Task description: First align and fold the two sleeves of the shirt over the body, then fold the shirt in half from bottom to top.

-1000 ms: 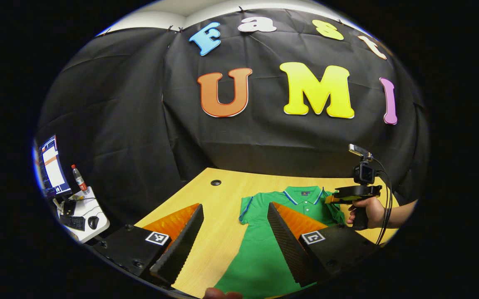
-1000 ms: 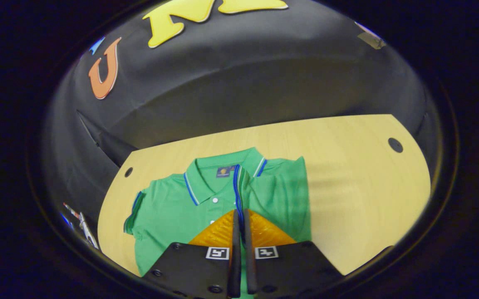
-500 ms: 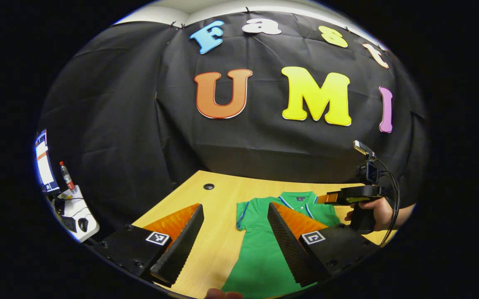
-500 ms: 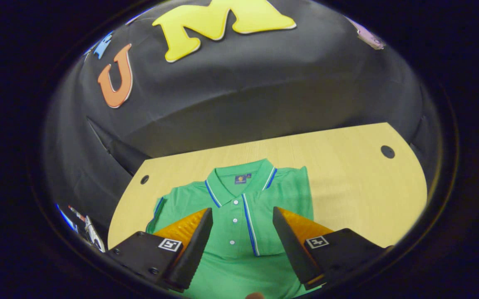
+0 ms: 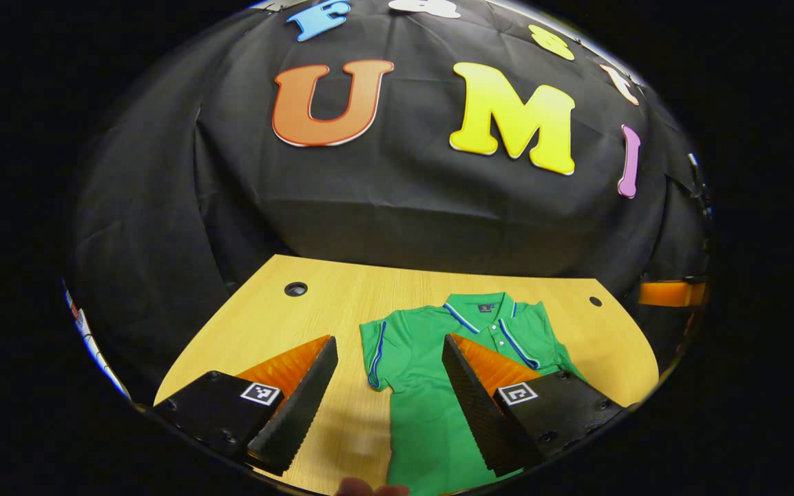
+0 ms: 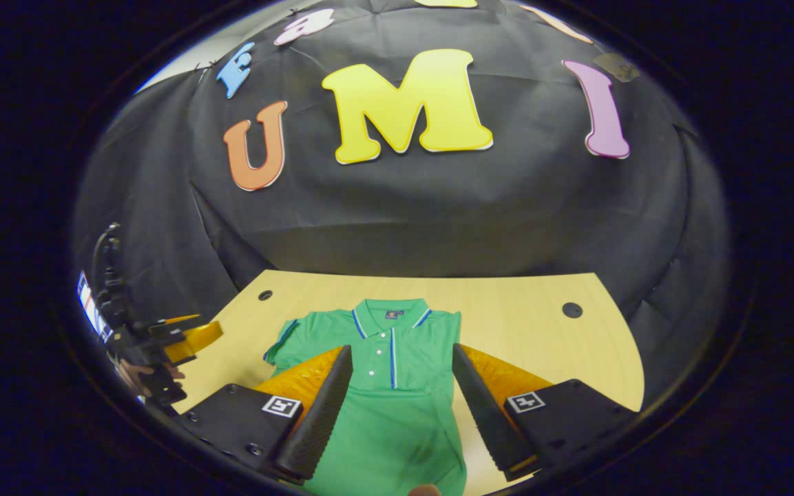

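Note:
A green polo shirt [image 5: 419, 386] with blue-and-white trim lies face up on the wooden table [image 5: 314, 317], collar toward the wall. Its left sleeve [image 5: 374, 348] lies spread flat on the wood. The other sleeve is folded in over the body, leaving a straight side edge [image 6: 457, 331]. My left gripper [image 5: 388, 340] hovers open above that spread sleeve, touching nothing. My right gripper [image 6: 402, 349] is open above the shirt [image 6: 397, 406], over the button placket, and holds nothing. In the right gripper view the left gripper [image 6: 186, 334] hangs at the table's left side, held by a hand [image 6: 140, 375].
The table has round cable holes near its far corners [image 5: 295, 288] [image 6: 571, 310]. Black cloth closes off the back and sides. Bare wood lies to the right of the shirt [image 6: 548, 344]. The right gripper's tip [image 5: 669, 293] shows at the right edge of the left gripper view.
My right gripper, shut on the folded sleeve a second ago, has opened, let go and drawn back from the shirt. My left gripper has turned and tipped down toward the spread sleeve, staying open.

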The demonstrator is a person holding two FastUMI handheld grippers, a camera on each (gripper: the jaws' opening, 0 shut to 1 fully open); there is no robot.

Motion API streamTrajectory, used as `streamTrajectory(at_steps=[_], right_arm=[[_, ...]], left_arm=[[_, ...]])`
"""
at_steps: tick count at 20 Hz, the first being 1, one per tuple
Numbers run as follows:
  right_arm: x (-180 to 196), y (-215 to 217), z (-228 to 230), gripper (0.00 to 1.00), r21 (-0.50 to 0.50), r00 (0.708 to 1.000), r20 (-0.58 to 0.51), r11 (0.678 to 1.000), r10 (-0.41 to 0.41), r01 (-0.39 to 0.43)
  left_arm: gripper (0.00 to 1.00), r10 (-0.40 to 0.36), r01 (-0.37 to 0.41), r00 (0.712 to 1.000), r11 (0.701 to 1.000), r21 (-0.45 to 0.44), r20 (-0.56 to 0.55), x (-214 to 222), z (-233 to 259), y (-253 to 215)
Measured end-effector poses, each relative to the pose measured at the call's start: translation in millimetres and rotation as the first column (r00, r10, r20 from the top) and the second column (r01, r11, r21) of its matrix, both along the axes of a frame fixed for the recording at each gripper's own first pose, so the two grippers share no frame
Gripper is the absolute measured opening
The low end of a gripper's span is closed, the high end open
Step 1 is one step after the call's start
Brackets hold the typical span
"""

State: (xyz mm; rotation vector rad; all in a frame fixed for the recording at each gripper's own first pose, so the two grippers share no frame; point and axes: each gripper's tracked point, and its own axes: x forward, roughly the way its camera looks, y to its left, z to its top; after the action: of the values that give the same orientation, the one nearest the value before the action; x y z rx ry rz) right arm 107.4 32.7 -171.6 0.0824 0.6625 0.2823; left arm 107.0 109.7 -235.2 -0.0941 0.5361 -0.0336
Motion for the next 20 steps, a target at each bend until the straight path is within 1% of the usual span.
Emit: streamTrajectory(at_steps=[1, 2, 3, 4, 5, 6, 7, 8, 9, 10, 11, 12, 13, 14, 15, 16, 17, 19, 20], right_arm=[[-10.5, -3.4, 4.5, 0.89, -0.004, 1.000, 0.003, 1.000, -0.001, 0.001], [-17.9, -7.6, 7.6, 0.92, -0.011, 1.000, 0.007, 1.000, -0.007, 0.007], [-24.4, -11.0, 9.9, 0.96, -0.018, 1.000, 0.013, 1.000, -0.013, 0.013], [-33.4, -14.1, 12.6, 0.92, -0.027, 1.000, 0.022, 1.000, -0.014, 0.014], [-39.6, -16.7, 13.0, 0.97, -0.035, 1.000, 0.029, 0.999, -0.012, 0.013], [-42.9, -17.0, 12.9, 0.98, -0.034, 1.000, 0.030, 0.999, -0.010, 0.011], [-48.2, -15.1, 9.3, 0.98, -0.014, 1.000, 0.019, 1.000, -0.012, 0.012], [-52.9, -16.3, 3.4, 0.93, 0.005, 1.000, -0.006, 1.000, -0.027, 0.027], [-59.4, -20.3, -5.0, 0.93, 0.017, 0.998, -0.033, 0.999, -0.048, 0.049], [-64.4, -25.1, -14.9, 1.00, 0.017, 0.996, -0.058, 0.998, -0.064, 0.065], [-70.5, -30.4, -24.2, 1.00, 0.015, 0.994, -0.078, 0.997, -0.074, 0.075], [-76.7, -33.7, -32.6, 0.98, 0.017, 0.991, -0.105, 0.996, -0.083, 0.085], [-83.6, -36.4, -41.0, 0.98, 0.020, 0.987, -0.130, 0.995, -0.096, 0.100], [-87.7, -39.5, -47.2, 0.93, 0.023, 0.983, -0.150, 0.993, -0.110, 0.115], [-91.7, -42.0, -54.1, 0.98, 0.024, 0.978, -0.166, 0.991, -0.123, 0.128], [-92.9, -43.6, -58.6, 0.98, 0.028, 0.975, -0.179, 0.990, -0.135, 0.142], [-92.9, -45.3, -63.5, 0.98, 0.034, 0.971, -0.190, 0.988, -0.144, 0.153], [-91.4, -47.4, -67.8, 0.98, 0.034, 0.969, -0.194, 0.987, -0.151, 0.160], [-89.2, -48.4, -68.7, 0.93, 0.034, 0.969, -0.193, 0.987, -0.151, 0.160]], left_arm=[[0.99, -0.006, 0.006, 1.000, 1.000, -0.003, -0.023, 9.1, -13.1, 0.3], [0.99, -0.021, 0.021, 0.999, 1.000, 0.002, -0.036, 18.2, -23.9, 0.2], [0.99, -0.033, 0.034, 0.998, 0.999, 0.015, -0.051, 27.3, -35.0, -0.8], [0.99, -0.047, 0.048, 0.997, 0.998, 0.027, -0.066, 33.8, -46.3, -2.0], [0.99, -0.056, 0.059, 0.995, 0.998, 0.037, -0.082, 39.9, -57.1, -1.0], [0.99, -0.066, 0.070, 0.993, 0.997, 0.036, -0.101, 46.7, -67.2, -0.8], [0.98, -0.072, 0.076, 0.990, 0.997, 0.028, -0.117, 51.3, -78.1, -2.6], [0.99, -0.072, 0.077, 0.988, 0.997, 0.030, -0.134, 56.6, -91.4, -2.2], [0.99, -0.065, 0.073, 0.986, 0.996, 0.042, -0.157, 60.4, -103.9, 1.2], [0.99, -0.061, 0.070, 0.983, 0.996, 0.048, -0.171, 63.5, -114.0, 4.2], [0.99, -0.054, 0.064, 0.981, 0.997, 0.049, -0.184, 67.2, -122.7, 6.0], [0.99, -0.043, 0.053, 0.979, 0.997, 0.049, -0.197, 68.9, -129.9, 9.5], [0.99, -0.031, 0.043, 0.978, 0.998, 0.051, -0.206, 71.3, -135.2, 13.6], [0.98, -0.026, 0.038, 0.977, 0.998, 0.051, -0.213, 73.1, -138.8, 16.3], [0.95, -0.022, 0.034, 0.975, 0.998, 0.052, -0.221, 74.1, -142.8, 18.6], [0.92, -0.020, 0.034, 0.973, 0.998, 0.054, -0.232, 74.1, -148.4, 18.7], [0.83, -0.022, 0.037, 0.970, 0.998, 0.056, -0.244, 73.0, -152.3, 19.3], [0.78, -0.030, 0.046, 0.967, 0.997, 0.055, -0.253, 74.7, -154.5, 17.7], [0.76, -0.034, 0.050, 0.966, 0.997, 0.059, -0.256, 75.9, -156.8, 15.8]])
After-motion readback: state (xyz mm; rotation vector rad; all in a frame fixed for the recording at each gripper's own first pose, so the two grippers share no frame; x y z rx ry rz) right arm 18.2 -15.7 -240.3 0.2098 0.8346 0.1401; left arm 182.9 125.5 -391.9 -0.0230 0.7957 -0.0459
